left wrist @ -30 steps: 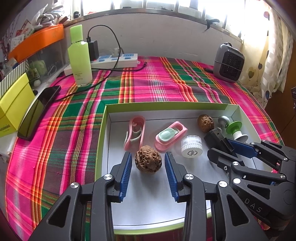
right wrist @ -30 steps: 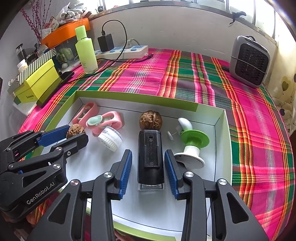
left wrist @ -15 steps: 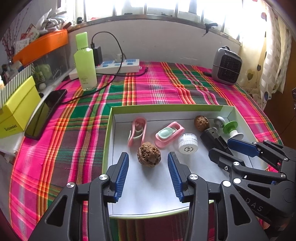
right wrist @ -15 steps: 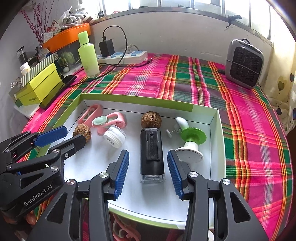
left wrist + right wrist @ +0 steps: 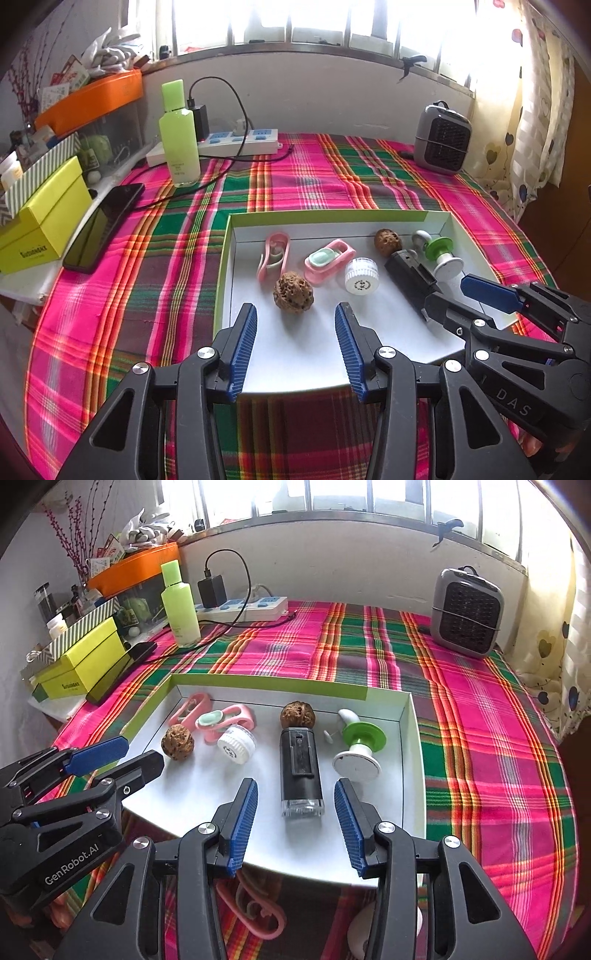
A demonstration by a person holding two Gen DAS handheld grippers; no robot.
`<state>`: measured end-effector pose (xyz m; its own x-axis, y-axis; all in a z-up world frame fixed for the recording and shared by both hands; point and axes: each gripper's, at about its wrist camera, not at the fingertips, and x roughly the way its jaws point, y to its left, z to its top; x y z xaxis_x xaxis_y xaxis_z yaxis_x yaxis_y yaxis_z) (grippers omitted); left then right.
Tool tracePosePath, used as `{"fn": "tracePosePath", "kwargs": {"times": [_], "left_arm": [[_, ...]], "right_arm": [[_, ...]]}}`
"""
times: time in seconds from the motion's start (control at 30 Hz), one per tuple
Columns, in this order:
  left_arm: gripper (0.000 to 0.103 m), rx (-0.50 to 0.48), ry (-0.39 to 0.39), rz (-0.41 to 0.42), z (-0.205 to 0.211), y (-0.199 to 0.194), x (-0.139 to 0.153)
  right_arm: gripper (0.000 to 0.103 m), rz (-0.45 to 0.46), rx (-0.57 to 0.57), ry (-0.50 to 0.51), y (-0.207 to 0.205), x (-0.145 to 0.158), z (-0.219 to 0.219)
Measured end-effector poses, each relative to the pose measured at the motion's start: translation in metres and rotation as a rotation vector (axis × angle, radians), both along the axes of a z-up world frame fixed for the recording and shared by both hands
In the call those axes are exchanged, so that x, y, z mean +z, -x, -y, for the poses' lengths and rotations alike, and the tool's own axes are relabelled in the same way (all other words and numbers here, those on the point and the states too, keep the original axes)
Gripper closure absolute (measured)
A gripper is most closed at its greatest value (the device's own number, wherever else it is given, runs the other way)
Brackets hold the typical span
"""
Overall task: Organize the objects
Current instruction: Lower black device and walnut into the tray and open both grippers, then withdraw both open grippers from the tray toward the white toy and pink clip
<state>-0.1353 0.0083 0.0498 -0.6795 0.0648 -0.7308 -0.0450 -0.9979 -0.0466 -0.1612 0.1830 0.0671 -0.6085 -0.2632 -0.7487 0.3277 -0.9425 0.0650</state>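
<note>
— white inside, green on the rim: the shallow box (image 5: 226, 258) lies on the plaid cloth (image 5: 155, 258) over the tabletop, and everything to be sorted sits in it.

— what's nearest the left tool (image 5: 295, 350)?

— a brown, pitted walnut (image 5: 293, 292), round and rough, lying just ahead of its blue pads. the jaws stand apart with nothing between them; the nut is clear of both.

— and the right tool (image 5: 293, 829)?

— also spread, empty. a black oblong device (image 5: 300, 768) with a clear end cap lies lengthwise just in front of the gap, not touched by either pad. a second walnut (image 5: 297, 715) sits touching its far end.

— the rest of the box?

— two pink clips (image 5: 273, 254), one with a pale mint oval on top (image 5: 325, 260), a small white round cap (image 5: 361, 276) with a ribbed edge, and a green-and-white stand (image 5: 358, 749) on a round white base, tipped over toward the box's right wall.

— outside the box?

— a green bottle (image 5: 179, 136) upright near the power strip (image 5: 243, 142), a small grey heater (image 5: 467, 613) at the far right, a yellow-green carton (image 5: 44, 225) and a dark phone (image 5: 103, 225) at the left.
</note>
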Motion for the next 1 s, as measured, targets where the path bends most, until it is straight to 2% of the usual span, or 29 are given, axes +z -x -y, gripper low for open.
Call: {"fn": "tracePosePath", "kwargs": {"times": [0.57,1.0], "left_arm": [[0.060,-0.027,0.006,-0.025,-0.010,-0.037,0.007],[0.060,-0.085,-0.046,0.010,-0.021,-0.062,-0.007]], "right_arm": [[0.058,-0.040,-0.023,0.021,-0.036,0.010,-0.014],[0.058,-0.068,-0.063,0.007,-0.068,0.007,-0.042]]}}
